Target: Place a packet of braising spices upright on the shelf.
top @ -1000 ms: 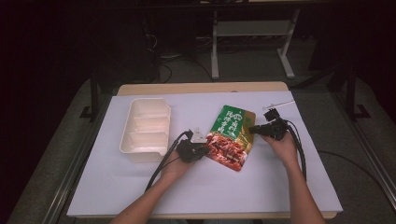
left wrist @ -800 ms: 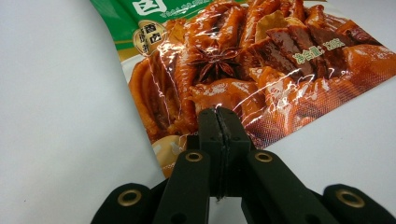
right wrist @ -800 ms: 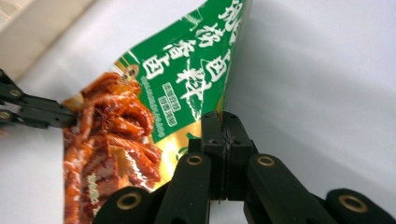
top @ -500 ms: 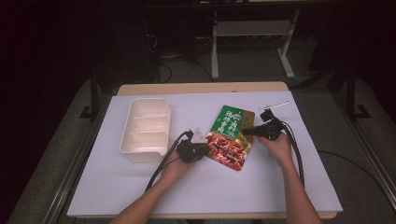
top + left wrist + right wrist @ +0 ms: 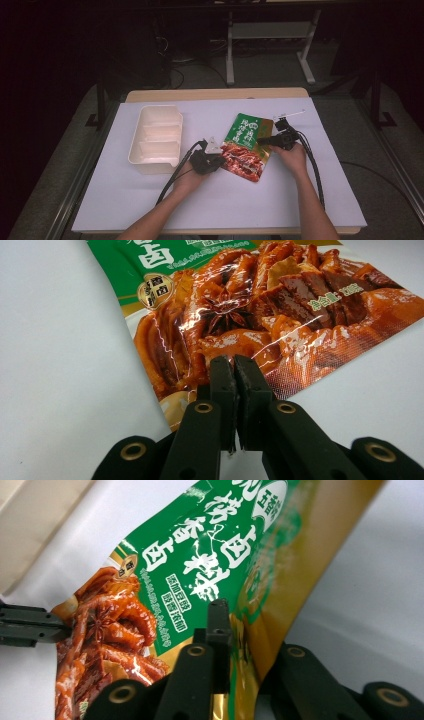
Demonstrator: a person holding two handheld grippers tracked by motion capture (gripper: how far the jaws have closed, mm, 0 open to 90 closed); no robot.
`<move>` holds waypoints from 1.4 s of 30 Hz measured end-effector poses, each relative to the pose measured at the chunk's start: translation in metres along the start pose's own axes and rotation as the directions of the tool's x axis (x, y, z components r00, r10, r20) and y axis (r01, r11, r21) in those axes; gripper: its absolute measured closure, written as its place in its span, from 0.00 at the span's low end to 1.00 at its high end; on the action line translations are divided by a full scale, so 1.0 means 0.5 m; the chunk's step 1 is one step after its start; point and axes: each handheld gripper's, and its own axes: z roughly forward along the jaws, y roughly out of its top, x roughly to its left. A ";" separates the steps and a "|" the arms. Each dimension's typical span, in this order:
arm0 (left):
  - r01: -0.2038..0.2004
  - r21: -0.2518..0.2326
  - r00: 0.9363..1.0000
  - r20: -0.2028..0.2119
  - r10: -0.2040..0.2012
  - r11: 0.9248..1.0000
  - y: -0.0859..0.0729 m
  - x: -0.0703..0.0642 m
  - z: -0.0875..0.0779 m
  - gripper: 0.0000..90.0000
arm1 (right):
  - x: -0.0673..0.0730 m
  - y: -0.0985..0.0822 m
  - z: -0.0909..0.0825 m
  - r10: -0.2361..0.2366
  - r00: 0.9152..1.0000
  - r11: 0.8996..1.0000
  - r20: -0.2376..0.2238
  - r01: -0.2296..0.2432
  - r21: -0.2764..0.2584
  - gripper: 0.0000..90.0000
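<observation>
A food pouch with a green top and a picture of red braised meat lies on the white table cover, right of centre. My left gripper is shut on the pouch's lower left edge; in the left gripper view the jaws pinch the foil of the pouch. My right gripper is shut on the pouch's right edge. In the right gripper view one jaw lies over the printed face of the pouch and the other is hidden behind it. That edge is raised slightly.
A white compartment tray stands left of the left gripper. A thin white strip lies behind the right gripper. The white cover runs to the table's front edge. The left gripper shows at the left of the right gripper view.
The right gripper has edged slightly left along the pouch's right edge. The left gripper and the pouch stay about where they were.
</observation>
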 end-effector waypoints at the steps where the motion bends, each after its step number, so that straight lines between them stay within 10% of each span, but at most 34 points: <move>1: 0.001 -0.001 1.000 0.007 -0.001 1.000 0.000 0.001 0.000 0.93 | 0.000 0.000 0.000 0.004 1.000 1.000 -0.002 -0.004 -0.005 0.98; 26: 0.015 -0.129 0.997 0.080 -0.005 0.991 -0.036 -0.030 -0.090 0.69 | 0.065 0.018 -0.101 -0.095 0.995 0.988 -0.023 0.092 -0.125 0.99; 42: 0.007 -0.164 0.994 0.113 0.012 0.986 -0.080 -0.060 -0.142 0.61 | 0.156 0.066 -0.142 -0.220 0.974 0.965 -0.045 0.210 -0.159 0.99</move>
